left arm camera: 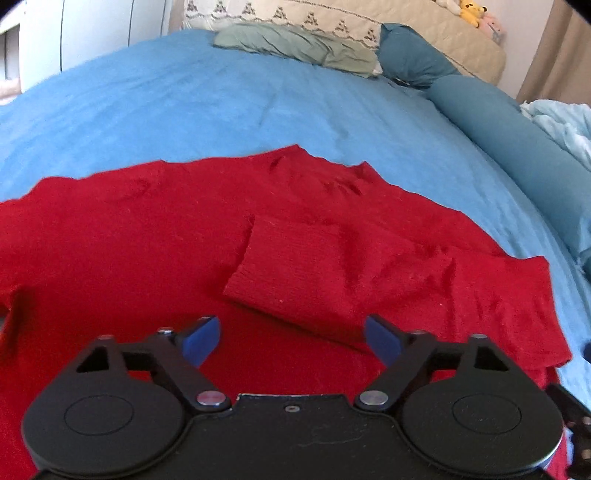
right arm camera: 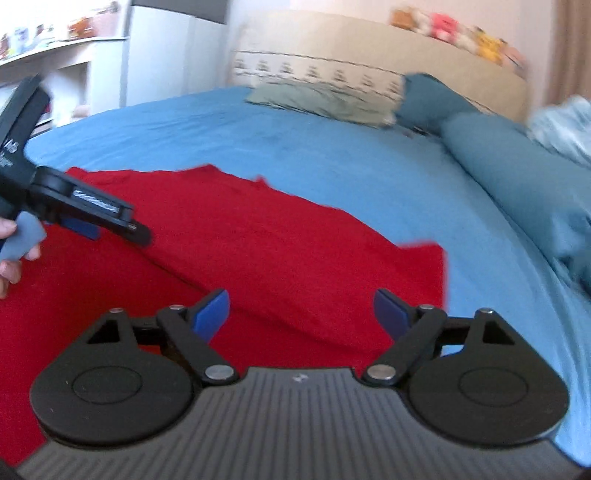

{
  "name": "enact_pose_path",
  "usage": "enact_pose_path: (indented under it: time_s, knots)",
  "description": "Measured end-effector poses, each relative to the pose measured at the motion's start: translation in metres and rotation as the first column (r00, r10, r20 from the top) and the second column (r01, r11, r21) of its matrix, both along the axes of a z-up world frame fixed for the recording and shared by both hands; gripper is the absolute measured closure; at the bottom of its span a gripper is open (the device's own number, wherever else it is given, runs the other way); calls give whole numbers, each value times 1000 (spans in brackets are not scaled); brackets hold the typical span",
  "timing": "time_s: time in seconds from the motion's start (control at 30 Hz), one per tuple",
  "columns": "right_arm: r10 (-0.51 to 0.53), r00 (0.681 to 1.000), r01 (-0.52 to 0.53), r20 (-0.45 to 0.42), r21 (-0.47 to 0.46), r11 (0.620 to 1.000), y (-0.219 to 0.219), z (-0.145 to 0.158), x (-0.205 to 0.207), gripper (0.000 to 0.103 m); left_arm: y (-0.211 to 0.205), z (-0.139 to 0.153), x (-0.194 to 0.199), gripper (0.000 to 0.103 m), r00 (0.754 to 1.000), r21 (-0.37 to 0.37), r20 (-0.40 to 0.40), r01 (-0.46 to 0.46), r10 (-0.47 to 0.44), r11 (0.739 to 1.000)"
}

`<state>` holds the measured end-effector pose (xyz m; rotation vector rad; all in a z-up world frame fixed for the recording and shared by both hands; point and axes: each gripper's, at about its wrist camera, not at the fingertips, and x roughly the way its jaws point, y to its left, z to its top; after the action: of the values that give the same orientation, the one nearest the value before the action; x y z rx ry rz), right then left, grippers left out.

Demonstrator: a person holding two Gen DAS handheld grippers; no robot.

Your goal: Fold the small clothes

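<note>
A small red knit sweater lies spread on the blue bed sheet. Its right sleeve is folded in across the body, cuff toward the middle. My left gripper is open and empty, hovering just above the sweater near the sleeve cuff. My right gripper is open and empty above the sweater's right part, near the folded sleeve edge. The left gripper also shows in the right wrist view at the far left, held by a hand.
A green pillow and a patterned pillow lie at the head of the bed. A teal bolster runs along the right side, with a light blue blanket beyond it. White shelves stand at left.
</note>
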<state>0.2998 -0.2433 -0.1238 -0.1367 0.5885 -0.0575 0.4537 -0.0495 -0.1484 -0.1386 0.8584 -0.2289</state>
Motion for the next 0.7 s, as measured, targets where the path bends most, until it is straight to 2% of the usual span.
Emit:
enact_pose_path:
  time_s: [0.03,0.1,0.17,0.2,0.23,0.3,0.43,0.5,0.57,0.63,0.7]
  knots:
    - [-19,1000,19,-9,6,1000,-6,-2,-3,2,-3,0,1,38,1000,16,11,-8,8,1000]
    - [-57,998,58,-25,21,998,-17,-8,-7,2,-4,-1,4,55,999,33,22,-28,27,999]
    - [-89,995,91,-38,48,995,-25,-13,-9,2,-5,-1,11,74,999,19,25,-44,44,999]
    - [-106,994,108,-42,60,992,-29,-16,-8,2,-6,-1,14,93,998,12,25,-51,50,999]
    - [-117,992,120,-47,68,990,-32,-17,-7,2,-7,0,15,99,998,3,26,-56,56,998]
    - [-136,989,140,-56,67,988,-34,-22,-4,2,-8,7,17,99,997,-19,39,-60,61,998]
    - [-186,980,189,-70,52,981,-38,-34,12,2,-11,48,11,99,982,-21,179,-61,64,998]
    - [-212,975,216,-72,58,975,-42,-37,19,2,-4,71,9,99,967,-34,245,-69,76,997]
    - [-229,971,234,-71,71,970,-46,-36,27,2,7,89,7,99,944,-1,317,-97,93,995]
    - [-232,969,236,-83,51,970,-47,-35,39,2,26,98,7,99,921,24,370,-143,124,989]
    - [-233,969,236,-83,33,971,-46,-32,50,2,50,99,8,99,908,35,387,-185,158,982]
